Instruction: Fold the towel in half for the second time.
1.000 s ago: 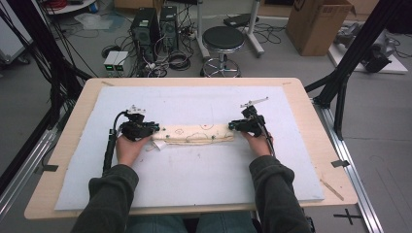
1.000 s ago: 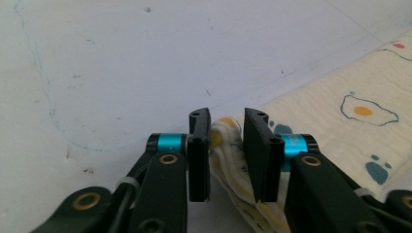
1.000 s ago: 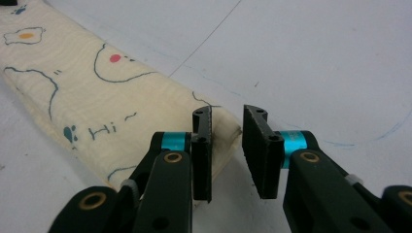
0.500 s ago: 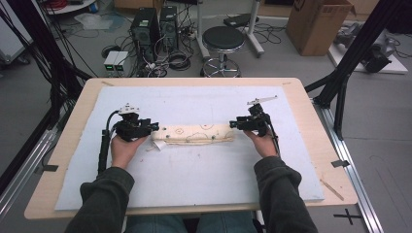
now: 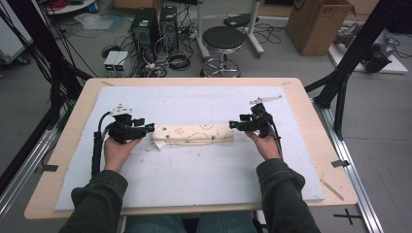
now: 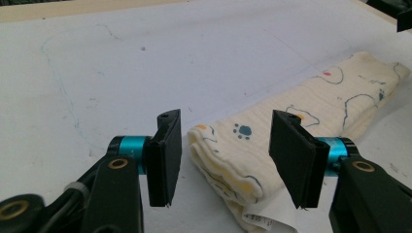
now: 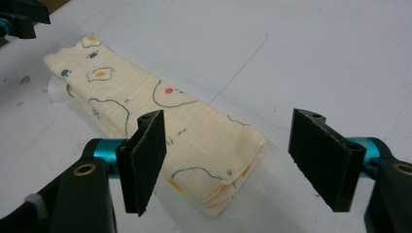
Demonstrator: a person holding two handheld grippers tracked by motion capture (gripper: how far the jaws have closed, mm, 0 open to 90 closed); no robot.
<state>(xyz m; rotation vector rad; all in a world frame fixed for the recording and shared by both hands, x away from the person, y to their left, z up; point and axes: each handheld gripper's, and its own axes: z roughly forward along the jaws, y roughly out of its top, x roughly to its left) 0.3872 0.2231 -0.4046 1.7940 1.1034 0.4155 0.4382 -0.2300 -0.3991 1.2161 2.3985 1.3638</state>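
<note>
A folded cream cloth (image 5: 194, 133) printed with small eggs and paw marks lies as a long strip across the middle of the white mat. My left gripper (image 5: 149, 128) is at its left end, and its jaws have just been opening. In the left gripper view that gripper (image 6: 226, 145) stands open, with the cloth's end (image 6: 311, 102) lying between the pads untouched. My right gripper (image 5: 234, 124) is at the right end, its jaws likewise just opening. Seen from the right gripper view, it (image 7: 233, 150) is open over the cloth's folded corner (image 7: 145, 92).
The white mat (image 5: 194, 179) covers most of the wooden table (image 5: 316, 111). A small white tag (image 5: 156, 145) sticks out at the cloth's left end. Beyond the far edge stand a stool (image 5: 222, 41), computer towers (image 5: 155, 24) and a cardboard box (image 5: 316, 24).
Both grippers have opened and drawn a little outward and upward from the cloth's ends. The cloth now lies let go on the mat.
</note>
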